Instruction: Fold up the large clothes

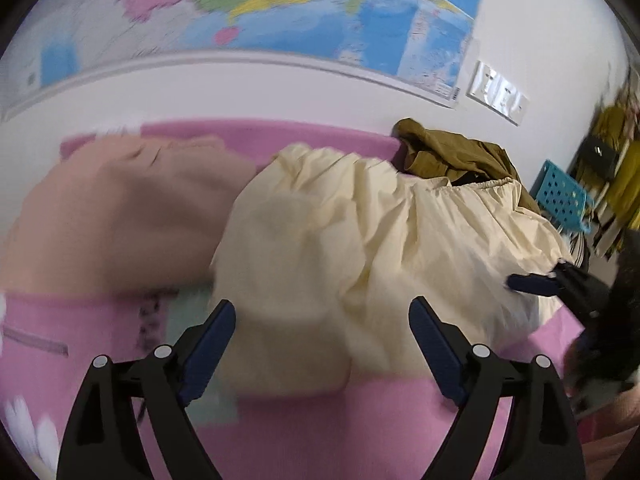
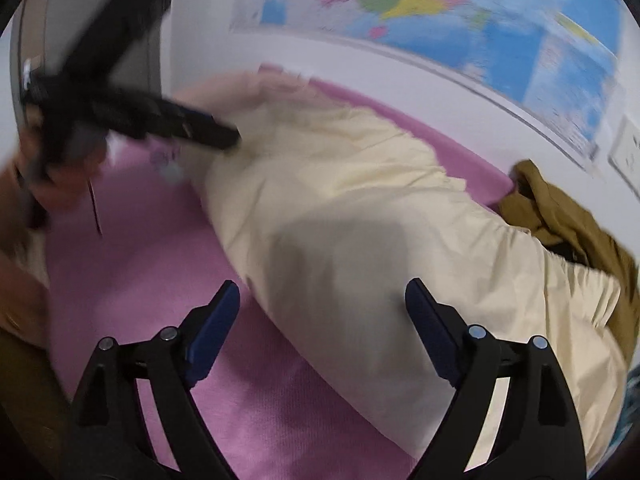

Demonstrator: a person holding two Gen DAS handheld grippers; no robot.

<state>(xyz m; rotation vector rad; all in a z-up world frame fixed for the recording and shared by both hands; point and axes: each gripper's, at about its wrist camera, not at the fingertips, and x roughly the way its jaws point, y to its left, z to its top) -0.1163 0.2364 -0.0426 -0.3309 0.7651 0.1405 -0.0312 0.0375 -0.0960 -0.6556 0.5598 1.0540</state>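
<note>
Place: home, looks like a bedroom or a child's room
Surface: pink bedsheet with white daisy print (image 1: 280, 420), spread wide up to the wall, so a bed
Wall: white, with a large colourful paper map poster (image 1: 280, 12) hung above the bed
Fitting: white wall socket plate (image 1: 500, 92) to the right of the map
Laundry: pale yellow gathered fabric garment (image 1: 360, 232), peach-pink soft garment (image 1: 120, 208) and olive-brown crumpled garment (image 1: 452, 152) all lying on the bed
Side: turquoise perforated plastic basket (image 1: 560, 196) at the bed's right edge, mustard-yellow hanging clothes (image 1: 624, 160) beyond it, blurred
</note>
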